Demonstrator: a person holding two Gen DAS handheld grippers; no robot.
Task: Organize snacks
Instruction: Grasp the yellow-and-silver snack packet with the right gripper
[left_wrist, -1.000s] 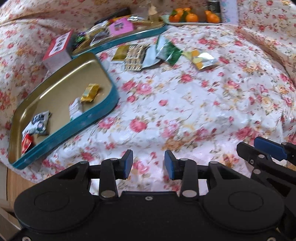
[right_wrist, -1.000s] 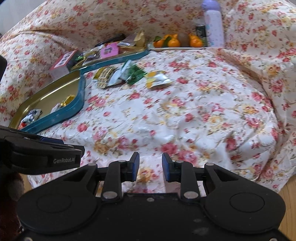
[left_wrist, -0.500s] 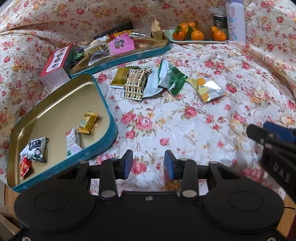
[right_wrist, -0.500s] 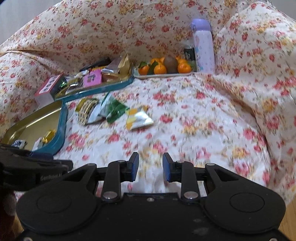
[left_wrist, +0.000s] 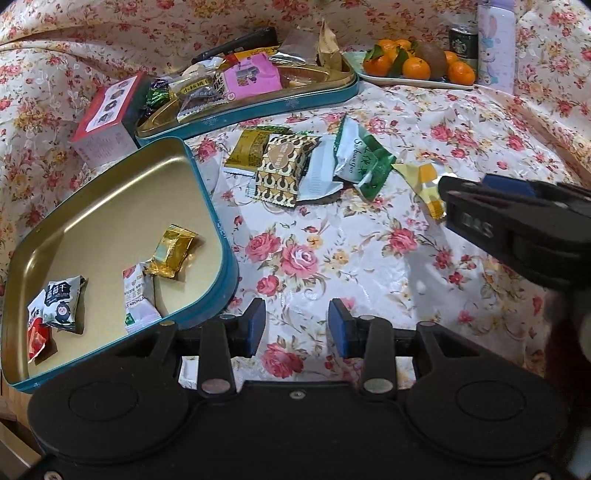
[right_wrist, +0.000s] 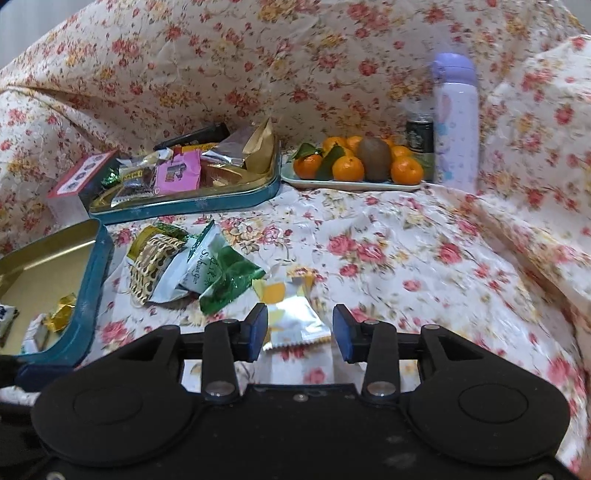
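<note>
From the left wrist, the left gripper (left_wrist: 297, 326) is hovering with jaws parted and holding nothing, the teal tin (left_wrist: 221, 236) of sorted snacks just to their left; the right gripper (left_wrist: 480, 199) is covering part of the yellow-and-silver packet (left_wrist: 421, 177). From the right wrist, the right gripper (right_wrist: 300, 332) is lining up the pick, jaws opening around that packet (right_wrist: 291, 314) without pinching it yet, so I'd guess lowering and closing comes next; the packet's near end is hidden behind the jaws.

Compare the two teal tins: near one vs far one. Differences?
The near tin holds only a few small packets on a mostly bare gold floor; the far tin is piled with wrappers, including a pink packet. The near tin lies nearest the left gripper; the far tin sits further back, beside the fruit plate. Both are shallow, open, teal outside and gold inside.
</note>
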